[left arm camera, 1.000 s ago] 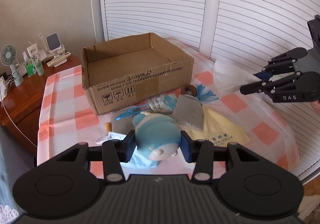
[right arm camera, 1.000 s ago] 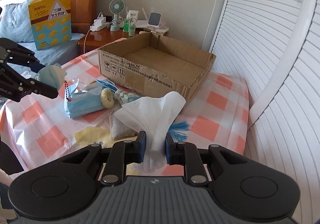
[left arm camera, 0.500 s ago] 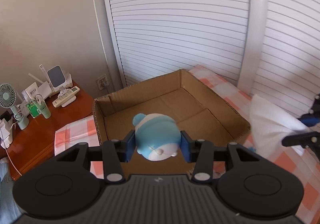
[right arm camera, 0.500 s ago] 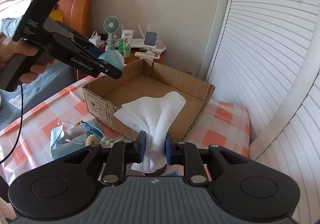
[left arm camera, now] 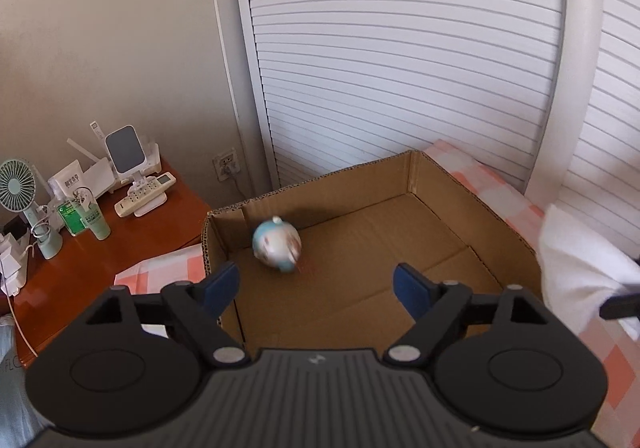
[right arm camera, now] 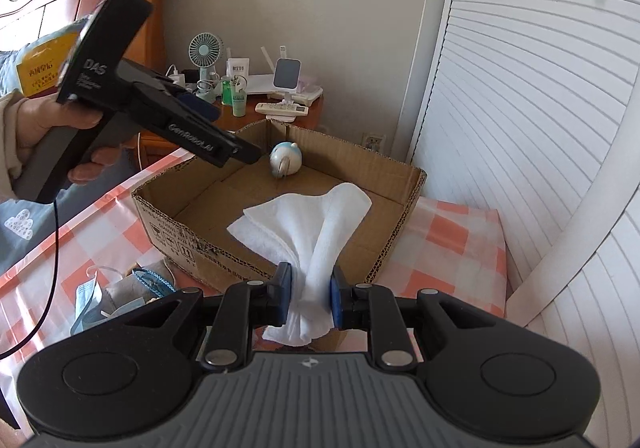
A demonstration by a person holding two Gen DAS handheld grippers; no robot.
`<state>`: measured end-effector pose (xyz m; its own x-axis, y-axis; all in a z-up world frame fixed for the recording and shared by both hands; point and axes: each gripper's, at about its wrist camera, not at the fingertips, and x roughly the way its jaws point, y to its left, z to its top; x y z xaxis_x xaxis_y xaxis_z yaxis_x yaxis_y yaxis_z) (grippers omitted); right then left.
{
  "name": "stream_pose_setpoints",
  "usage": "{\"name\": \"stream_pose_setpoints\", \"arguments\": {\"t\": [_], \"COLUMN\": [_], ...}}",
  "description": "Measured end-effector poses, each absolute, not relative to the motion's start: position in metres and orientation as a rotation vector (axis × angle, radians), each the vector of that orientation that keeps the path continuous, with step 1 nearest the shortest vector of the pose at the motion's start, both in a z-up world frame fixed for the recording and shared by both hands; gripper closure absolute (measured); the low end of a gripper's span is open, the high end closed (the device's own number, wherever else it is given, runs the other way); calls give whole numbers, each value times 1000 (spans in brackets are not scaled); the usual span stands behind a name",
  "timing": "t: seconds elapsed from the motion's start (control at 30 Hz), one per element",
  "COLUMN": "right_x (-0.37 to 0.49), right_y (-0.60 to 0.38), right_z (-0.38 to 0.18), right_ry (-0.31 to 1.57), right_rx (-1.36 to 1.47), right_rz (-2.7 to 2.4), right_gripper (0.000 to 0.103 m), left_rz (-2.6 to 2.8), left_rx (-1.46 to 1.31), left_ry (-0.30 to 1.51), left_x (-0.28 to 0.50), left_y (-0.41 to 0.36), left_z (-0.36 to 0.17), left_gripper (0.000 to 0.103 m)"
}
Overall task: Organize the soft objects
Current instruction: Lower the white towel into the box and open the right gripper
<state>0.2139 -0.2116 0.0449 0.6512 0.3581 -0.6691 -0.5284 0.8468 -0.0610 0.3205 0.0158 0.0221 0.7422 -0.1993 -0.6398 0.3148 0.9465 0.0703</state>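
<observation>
Left wrist: left tool [left arm camera: 314, 286] spread wide, empty; blue plush toy [left arm camera: 277, 244] blurred inside cardboard box [left arm camera: 460, 187], near its far-left corner.
Right wrist: right tool [right arm camera: 308, 298] clenched on white cloth [right arm camera: 316, 232] above box's near wall; light, limp, pinch bunched middle.

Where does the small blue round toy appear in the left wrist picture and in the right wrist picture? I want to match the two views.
Left wrist view: the blue toy is left of centre, blurred, inside the cardboard box near its far left corner.
Right wrist view: the toy is above centre, in the box's far part, just right of the left gripper's tip.
Shared landmark: the small green fan on the wooden side table.
</observation>
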Motion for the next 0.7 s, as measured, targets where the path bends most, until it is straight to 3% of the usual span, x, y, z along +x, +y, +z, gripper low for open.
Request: {"name": "stream_pose_setpoints", "arguments": {"t": [0.27,0.7], "right_x": [231,316], "right_y": [-194,-150], "right_z": [49,34], "right_ry": [705,747], "right_rx": [-255,-270], "right_rz": [496,429], "right_gripper": [80,78], "left_rz": [-309,-193], "left_rx": [234,210], "left_ry": [682,651], "left_x": [249,113], "left_y": [25,36], "left_z": [38,14], "left_gripper": [7,7]}}
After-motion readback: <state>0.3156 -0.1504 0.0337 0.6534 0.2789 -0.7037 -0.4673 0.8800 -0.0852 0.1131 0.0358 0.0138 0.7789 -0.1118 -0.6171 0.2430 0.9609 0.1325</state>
